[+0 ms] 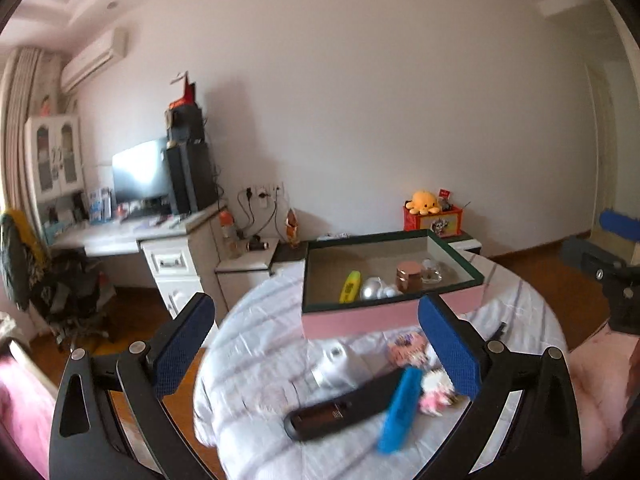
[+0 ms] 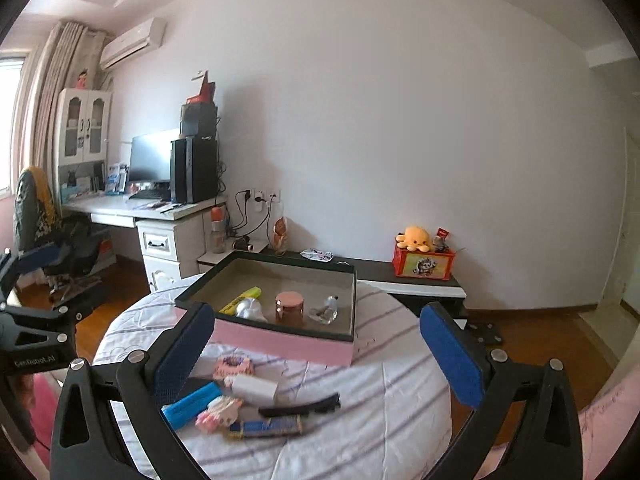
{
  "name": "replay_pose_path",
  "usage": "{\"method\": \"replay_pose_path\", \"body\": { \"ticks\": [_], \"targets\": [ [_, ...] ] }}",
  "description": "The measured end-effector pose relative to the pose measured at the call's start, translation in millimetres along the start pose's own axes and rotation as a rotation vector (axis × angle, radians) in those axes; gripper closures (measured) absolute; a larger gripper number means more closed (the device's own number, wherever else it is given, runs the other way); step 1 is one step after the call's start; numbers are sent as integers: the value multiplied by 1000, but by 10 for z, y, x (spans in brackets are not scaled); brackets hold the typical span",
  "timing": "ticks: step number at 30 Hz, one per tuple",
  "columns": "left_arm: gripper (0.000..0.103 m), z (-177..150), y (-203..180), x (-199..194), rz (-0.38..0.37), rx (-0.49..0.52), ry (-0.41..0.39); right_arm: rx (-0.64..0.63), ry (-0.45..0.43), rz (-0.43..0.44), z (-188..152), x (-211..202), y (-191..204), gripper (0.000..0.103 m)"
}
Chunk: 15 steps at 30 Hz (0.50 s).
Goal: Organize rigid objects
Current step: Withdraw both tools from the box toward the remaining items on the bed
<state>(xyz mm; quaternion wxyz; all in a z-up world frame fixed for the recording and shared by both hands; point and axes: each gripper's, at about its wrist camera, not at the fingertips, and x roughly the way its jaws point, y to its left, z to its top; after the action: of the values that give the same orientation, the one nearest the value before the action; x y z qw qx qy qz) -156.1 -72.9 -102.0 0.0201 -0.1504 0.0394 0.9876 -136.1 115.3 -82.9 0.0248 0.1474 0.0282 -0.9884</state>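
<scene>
A pink box (image 1: 360,318) with a dark green rim stands on a round table under a striped white cloth (image 1: 260,320). In it lie a yellow highlighter (image 1: 350,287), a silver ball (image 1: 374,289), a copper-lidded jar (image 1: 409,276) and a glass bottle (image 1: 432,272). In front of the box lie a black remote (image 1: 344,404), a blue case (image 1: 400,410), a white item (image 1: 336,362) and pink toys (image 1: 408,346). My left gripper (image 1: 316,312) hangs open above them, holding nothing. My right gripper (image 2: 318,310) is open and empty too, facing the box (image 2: 280,344), the blue case (image 2: 192,404) and a black clip (image 2: 300,406).
A desk with a monitor (image 2: 154,158) and a chair (image 2: 36,216) stands at the left wall. A low dark bench (image 2: 400,276) behind the table carries a red box with a yellow plush (image 2: 416,238). The floor is wood. Pink fabric (image 1: 596,392) lies at the right.
</scene>
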Motion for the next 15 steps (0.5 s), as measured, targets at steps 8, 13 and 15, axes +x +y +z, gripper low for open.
{"method": "replay_pose_path", "body": {
  "ticks": [8, 13, 15],
  "targets": [
    [0, -248, -117, -169, -30, 10, 11, 37, 30, -19, -358, -189, 23, 0],
    [0, -349, -114, -81, -42, 4, 50, 47, 79, -14, -511, -95, 44, 0],
    [0, -400, -112, -39, -31, 9, 66, 48, 101, -19, -575, -30, 45, 0]
  ]
}}
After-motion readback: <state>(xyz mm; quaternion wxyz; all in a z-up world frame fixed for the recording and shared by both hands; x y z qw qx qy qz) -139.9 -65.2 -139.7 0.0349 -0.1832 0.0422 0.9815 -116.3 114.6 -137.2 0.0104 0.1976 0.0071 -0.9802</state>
